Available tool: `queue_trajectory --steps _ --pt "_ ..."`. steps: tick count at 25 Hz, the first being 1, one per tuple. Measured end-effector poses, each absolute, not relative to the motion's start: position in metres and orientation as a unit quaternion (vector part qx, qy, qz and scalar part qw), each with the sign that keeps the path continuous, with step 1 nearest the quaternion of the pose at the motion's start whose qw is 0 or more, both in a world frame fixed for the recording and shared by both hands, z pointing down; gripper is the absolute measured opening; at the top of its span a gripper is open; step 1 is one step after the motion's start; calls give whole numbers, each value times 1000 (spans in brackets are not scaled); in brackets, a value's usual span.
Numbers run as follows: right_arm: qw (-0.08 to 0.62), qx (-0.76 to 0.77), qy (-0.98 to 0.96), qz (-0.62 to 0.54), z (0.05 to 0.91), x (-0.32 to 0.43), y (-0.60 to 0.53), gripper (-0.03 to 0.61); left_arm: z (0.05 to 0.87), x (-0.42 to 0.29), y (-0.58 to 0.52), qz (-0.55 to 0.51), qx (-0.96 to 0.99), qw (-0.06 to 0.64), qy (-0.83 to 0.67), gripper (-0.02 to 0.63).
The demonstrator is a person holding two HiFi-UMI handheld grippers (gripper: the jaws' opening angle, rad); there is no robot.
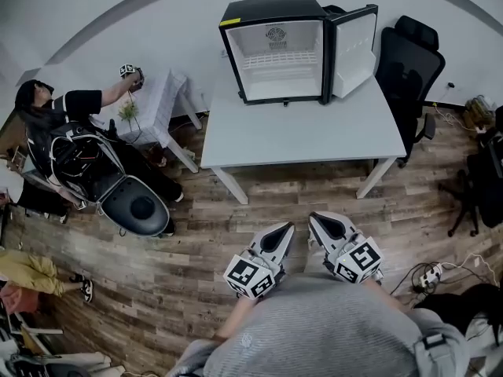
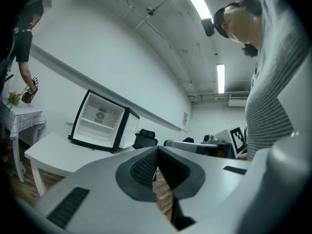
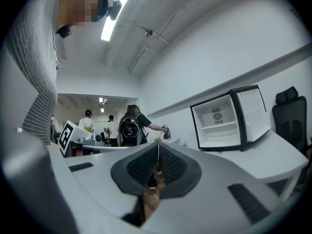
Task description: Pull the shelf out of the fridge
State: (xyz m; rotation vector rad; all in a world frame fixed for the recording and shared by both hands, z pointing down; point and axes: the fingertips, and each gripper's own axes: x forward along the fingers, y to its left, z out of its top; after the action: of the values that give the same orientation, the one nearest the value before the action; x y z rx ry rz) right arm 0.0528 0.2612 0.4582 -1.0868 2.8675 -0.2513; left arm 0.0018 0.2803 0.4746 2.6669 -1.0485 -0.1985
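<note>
A small black fridge [image 1: 275,49] stands on the far side of a white table [image 1: 299,136], its door swung open to the right. A white wire shelf [image 1: 280,59] sits across the middle of its white interior. My left gripper [image 1: 289,228] and right gripper [image 1: 313,220] hang side by side over the wooden floor, short of the table's near edge, both pointing toward it. Each is shut with nothing between its jaws. The left gripper view shows the left gripper [image 2: 157,149] with the fridge [image 2: 100,121] far ahead. From the right gripper [image 3: 158,145], the fridge [image 3: 229,118] and its shelf [image 3: 218,125] lie far off.
A black office chair [image 1: 409,61] stands right of the table. At the left, a person [image 1: 55,108] reaches over a small cloth-covered table [image 1: 161,100], with a black seat [image 1: 134,204] on the floor nearby. Cables and a power strip [image 1: 431,275] lie at the right.
</note>
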Motion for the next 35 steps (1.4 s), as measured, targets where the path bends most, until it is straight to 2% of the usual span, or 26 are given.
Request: queue_trajectory --steps 35 --pt "39 -327 943 -58 421 110 -35 14 444 69 -13 -49 920 121 -370 12"
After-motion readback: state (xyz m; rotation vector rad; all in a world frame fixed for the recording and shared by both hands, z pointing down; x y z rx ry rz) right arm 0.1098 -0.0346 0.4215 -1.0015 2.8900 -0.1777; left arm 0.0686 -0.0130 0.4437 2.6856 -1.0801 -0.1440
